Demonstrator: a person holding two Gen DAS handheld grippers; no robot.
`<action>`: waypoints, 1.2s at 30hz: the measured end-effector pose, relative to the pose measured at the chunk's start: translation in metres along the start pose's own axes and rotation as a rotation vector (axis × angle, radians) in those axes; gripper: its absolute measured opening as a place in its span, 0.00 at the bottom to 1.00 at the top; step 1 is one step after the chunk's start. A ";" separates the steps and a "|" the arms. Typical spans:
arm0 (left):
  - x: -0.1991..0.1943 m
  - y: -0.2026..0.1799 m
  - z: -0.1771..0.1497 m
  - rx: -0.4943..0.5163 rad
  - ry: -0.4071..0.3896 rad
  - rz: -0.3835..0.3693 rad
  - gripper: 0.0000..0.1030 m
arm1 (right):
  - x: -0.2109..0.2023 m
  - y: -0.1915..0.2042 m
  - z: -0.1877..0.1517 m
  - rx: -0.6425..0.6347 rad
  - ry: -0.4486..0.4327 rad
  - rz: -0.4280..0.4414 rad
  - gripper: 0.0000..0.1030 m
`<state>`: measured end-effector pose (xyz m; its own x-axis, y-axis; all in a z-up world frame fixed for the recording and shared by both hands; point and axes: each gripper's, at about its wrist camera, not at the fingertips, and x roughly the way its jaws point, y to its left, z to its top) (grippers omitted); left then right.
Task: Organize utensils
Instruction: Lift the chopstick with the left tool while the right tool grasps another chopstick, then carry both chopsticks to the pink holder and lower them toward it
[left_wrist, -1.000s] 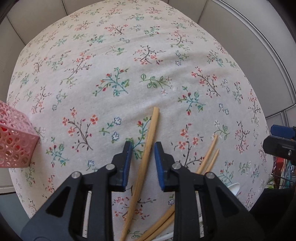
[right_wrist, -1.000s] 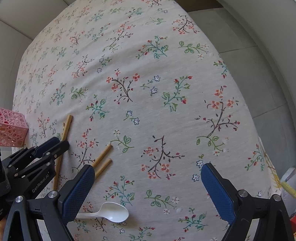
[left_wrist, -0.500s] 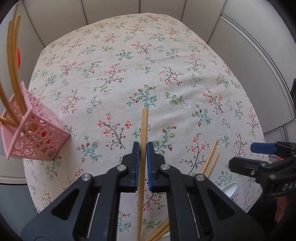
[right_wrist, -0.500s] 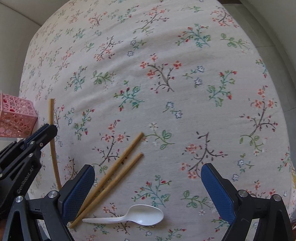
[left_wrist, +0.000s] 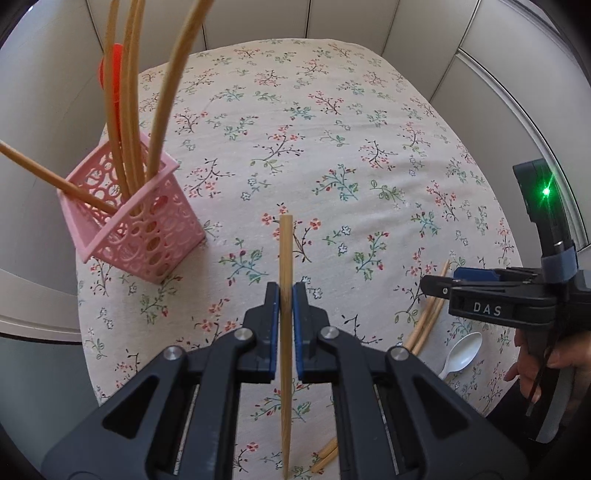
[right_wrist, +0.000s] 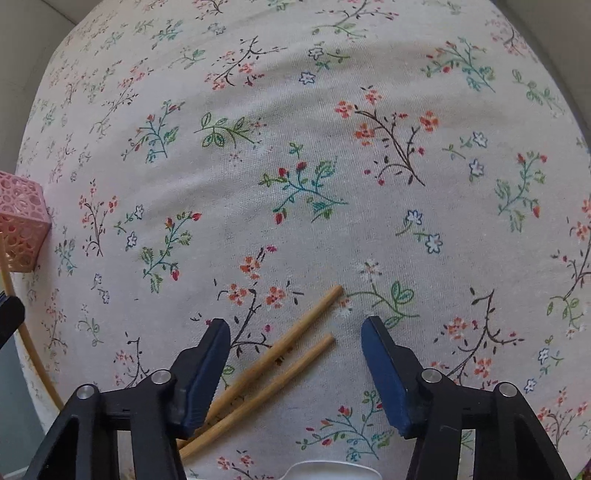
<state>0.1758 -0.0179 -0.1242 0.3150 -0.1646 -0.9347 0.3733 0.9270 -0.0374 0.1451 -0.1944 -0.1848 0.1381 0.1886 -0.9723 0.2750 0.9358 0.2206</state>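
Left gripper (left_wrist: 284, 310): the blue-padded fingers (left_wrist: 271, 328) are clenched on a single wooden chopstick (left_wrist: 285, 295), gripping it partway along its length. The chopstick runs straight ahead between the pads, its blunt end pointing away from the camera and its thin end passing back under the gripper body. It is held above the floral tablecloth (left_wrist: 332, 147) that covers the desk.

Pink holder (left_wrist: 136, 218): a perforated square plastic basket standing on the cloth, ahead and to the left of the left gripper. Several chopsticks (left_wrist: 129, 110) stand in it, leaning in different directions, and a red utensil (left_wrist: 110, 70) rises behind them; its form cannot be made out. The held chopstick is well apart from the holder.

Right gripper (right_wrist: 295, 354): the fingers (right_wrist: 384, 373) are released and spread wide, hovering low over the cloth. A pair of chopsticks (right_wrist: 280, 358) lies flat on the cloth, side by side and nearly parallel, in the gap between the fingers. Their far ends point up and to the right; their near ends pass below the left finger. Neither pad touches them, as far as the view shows.

White plastic spoon (left_wrist: 461, 354): lies on the cloth just beside the pair, bowl up, near the desk edge. In the right wrist view only its rim shows at the bottom edge.
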 end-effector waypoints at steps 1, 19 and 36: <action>-0.001 0.001 -0.001 0.000 -0.002 0.000 0.08 | 0.003 0.009 0.001 -0.022 -0.012 -0.034 0.51; -0.011 0.016 -0.003 -0.037 -0.022 0.007 0.08 | 0.010 0.038 0.016 -0.039 -0.120 0.073 0.08; -0.013 0.018 -0.003 -0.053 -0.032 0.017 0.08 | 0.015 0.068 0.018 -0.150 -0.139 0.013 0.28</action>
<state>0.1755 0.0016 -0.1135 0.3490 -0.1586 -0.9236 0.3210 0.9462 -0.0412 0.1827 -0.1335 -0.1826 0.2734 0.1680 -0.9471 0.1290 0.9693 0.2091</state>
